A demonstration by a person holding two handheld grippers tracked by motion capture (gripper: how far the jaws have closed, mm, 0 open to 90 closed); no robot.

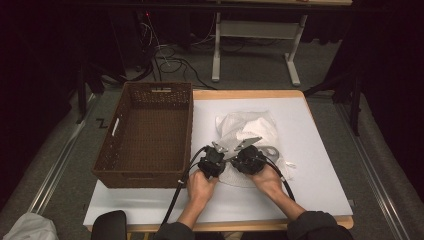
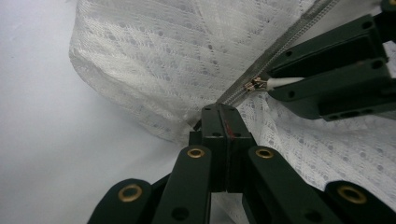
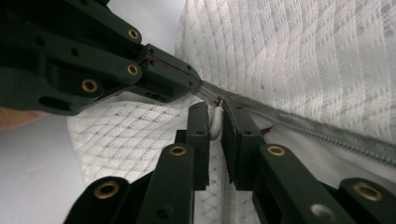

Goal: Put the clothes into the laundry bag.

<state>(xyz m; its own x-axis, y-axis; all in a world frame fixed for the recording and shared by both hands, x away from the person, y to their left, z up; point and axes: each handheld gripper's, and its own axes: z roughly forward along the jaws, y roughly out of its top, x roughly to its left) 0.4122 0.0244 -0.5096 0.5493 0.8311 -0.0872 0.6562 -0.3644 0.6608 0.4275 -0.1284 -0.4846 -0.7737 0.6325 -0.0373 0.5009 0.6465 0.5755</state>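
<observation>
White table: left gripper clamps the white mesh bag beside its zipper; right gripper pinches the pull tab.

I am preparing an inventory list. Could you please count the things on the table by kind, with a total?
White mesh bag with a zipper: 1
Brown woven basket: 1
Black grippers: 2, the left gripper and the right gripper
Total: 4

I see a brown basket on the white table, and cables on the floor behind.
</observation>
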